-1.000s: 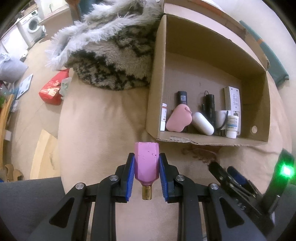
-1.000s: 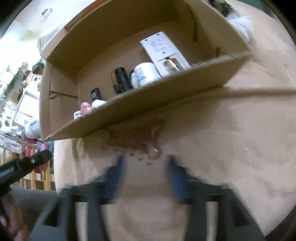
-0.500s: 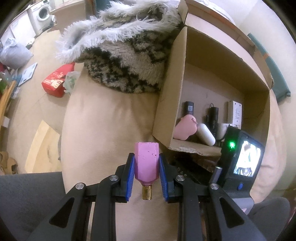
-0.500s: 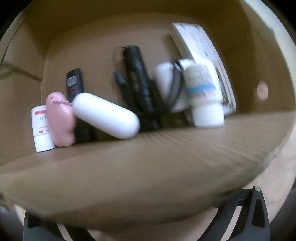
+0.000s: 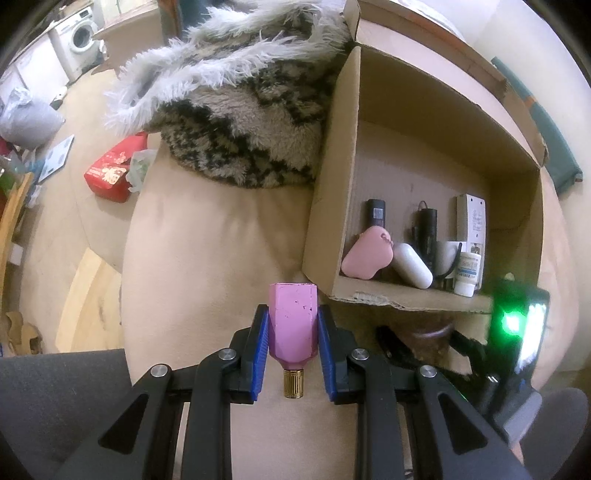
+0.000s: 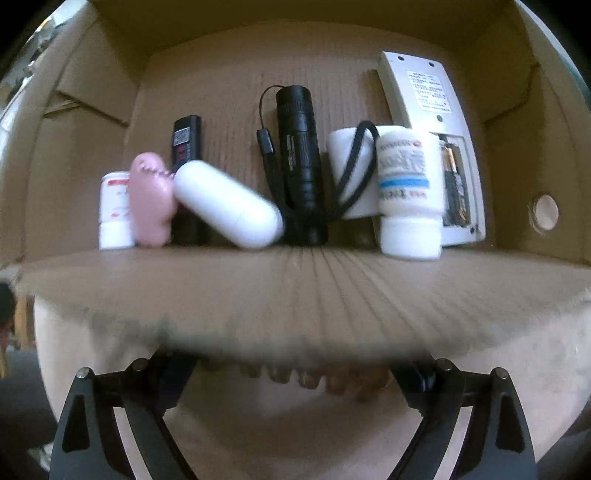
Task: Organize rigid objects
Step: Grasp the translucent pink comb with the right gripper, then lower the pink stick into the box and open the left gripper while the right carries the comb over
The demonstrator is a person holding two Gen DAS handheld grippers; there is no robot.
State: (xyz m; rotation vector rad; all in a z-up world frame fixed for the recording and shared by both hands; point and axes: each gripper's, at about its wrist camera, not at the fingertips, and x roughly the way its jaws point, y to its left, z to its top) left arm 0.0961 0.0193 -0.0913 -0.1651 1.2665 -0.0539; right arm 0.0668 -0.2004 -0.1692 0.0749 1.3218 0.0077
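Note:
My left gripper (image 5: 293,352) is shut on a pink bottle (image 5: 293,325) with a gold cap, held above the beige cushion, left of a cardboard box (image 5: 347,155). In the box (image 6: 303,291) lie a pink case (image 6: 151,199), a white capsule (image 6: 227,205), a black flashlight (image 6: 299,162), a white pill bottle (image 6: 408,192), a remote (image 6: 424,99) and a small black device (image 6: 186,140). My right gripper (image 6: 295,373) is spread wide at the box's near wall, fingertips hidden under its blurred edge. A brownish comb-like thing (image 6: 317,380) lies between the arms.
A furry patterned blanket (image 5: 236,110) lies behind the box's left wall. A red bag (image 5: 110,173) and a washing machine (image 5: 83,35) are on the floor to the left. The right gripper's body with a green light (image 5: 513,321) is at the box's front.
The right gripper has moved up to the box's near wall and spread wide. The left gripper keeps hold of the pink bottle and has drifted a little left of the box.

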